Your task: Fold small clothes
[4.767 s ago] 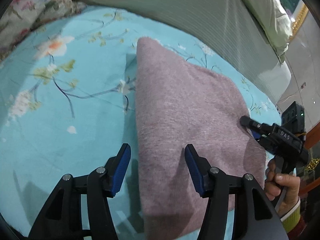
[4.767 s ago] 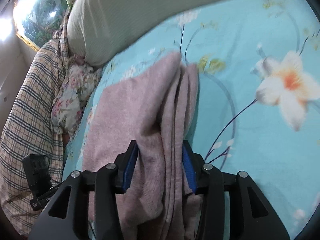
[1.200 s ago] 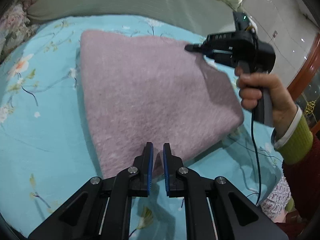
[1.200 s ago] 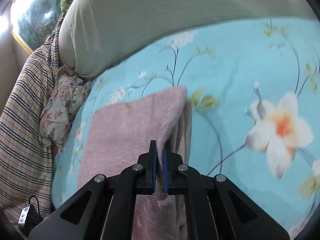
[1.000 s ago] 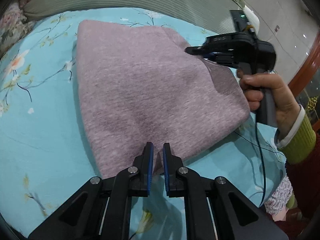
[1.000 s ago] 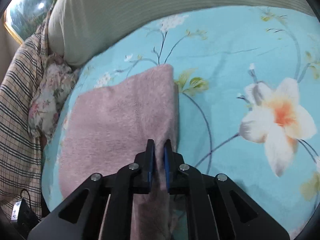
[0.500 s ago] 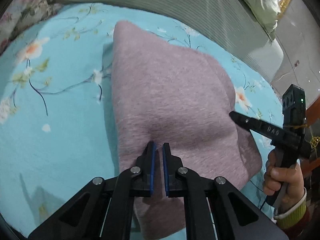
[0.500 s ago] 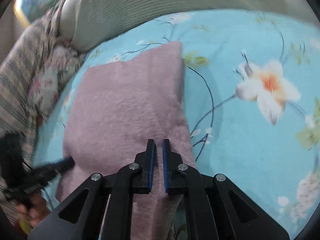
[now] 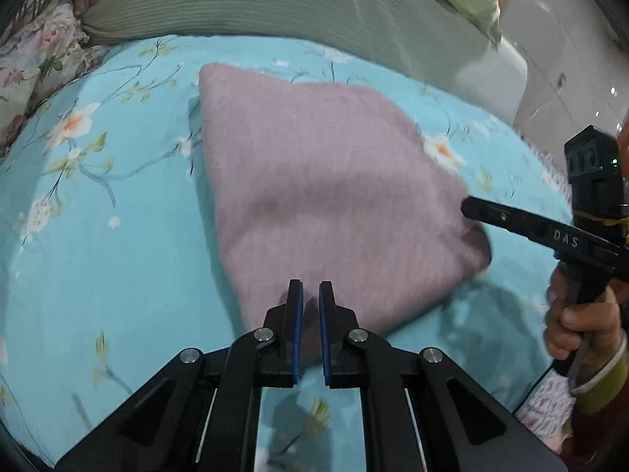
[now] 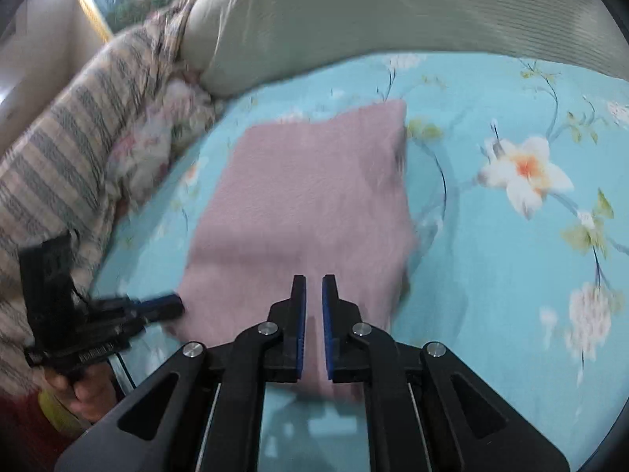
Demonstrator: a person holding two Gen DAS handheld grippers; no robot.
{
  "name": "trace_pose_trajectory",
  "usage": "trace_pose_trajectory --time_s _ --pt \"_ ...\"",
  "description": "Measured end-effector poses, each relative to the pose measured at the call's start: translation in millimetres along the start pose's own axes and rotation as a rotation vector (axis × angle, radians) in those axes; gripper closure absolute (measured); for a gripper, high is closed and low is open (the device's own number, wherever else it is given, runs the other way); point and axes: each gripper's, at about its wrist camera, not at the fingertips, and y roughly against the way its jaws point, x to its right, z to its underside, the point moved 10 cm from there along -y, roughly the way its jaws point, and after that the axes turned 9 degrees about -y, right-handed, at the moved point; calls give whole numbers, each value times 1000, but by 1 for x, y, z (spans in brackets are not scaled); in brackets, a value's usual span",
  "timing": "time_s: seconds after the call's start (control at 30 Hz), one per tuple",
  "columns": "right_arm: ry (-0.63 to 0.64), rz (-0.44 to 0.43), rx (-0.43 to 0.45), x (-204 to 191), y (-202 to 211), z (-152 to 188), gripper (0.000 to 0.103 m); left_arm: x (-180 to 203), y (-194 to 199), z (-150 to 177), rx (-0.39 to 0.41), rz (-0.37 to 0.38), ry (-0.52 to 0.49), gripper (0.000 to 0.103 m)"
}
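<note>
Pink cloth [image 9: 322,196] lies folded flat on the floral sheet [image 9: 98,236], mid-bed, near the green pillow [image 9: 275,4] at the far side. L gripper [image 9: 307,314] sits at the cloth's near edge, jaws nearly closed w/ a slim gap; cloth shows between the pads but a grip can't be confirmed. R gripper [image 10: 313,314] is over the cloth's near right corner, jaws likewise almost together, nothing clearly pinched. Plaid bedding [image 10: 59,157] at far left in the R view.

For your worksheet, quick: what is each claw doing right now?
Left claw: closed, pinching the near edge of the folded pink sweater.
Right claw: nearly closed over the sweater's near edge; whether it grips cannot be told.
</note>
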Motion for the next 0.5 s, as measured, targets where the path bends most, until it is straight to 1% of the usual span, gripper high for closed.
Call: trace_pose_trajectory --time_s 0.03,0.07,0.13,0.2,0.23,0.33,0.5 --pt "8 69 -26 12 -10 11 94 -2 -5 10 -22 -11 2 96" --pt "1 97 -42 21 -17 17 94 -4 -10 16 -37 -14 12 96" --pt "-37 76 -28 31 -22 21 95 -6 -14 19 -33 -15 22 96" --pt "-74 78 -19 34 -20 19 95 -5 -15 17 -42 -36 11 96" --pt "-76 91 -16 35 -20 19 95 -3 -15 17 -47 -52 4 96" --pt "-80 93 -9 33 -18 21 95 -2 -16 16 -50 -79 -5 96" --pt "-86 93 -5 32 -13 28 95 0 -16 17 -47 -99 6 96"
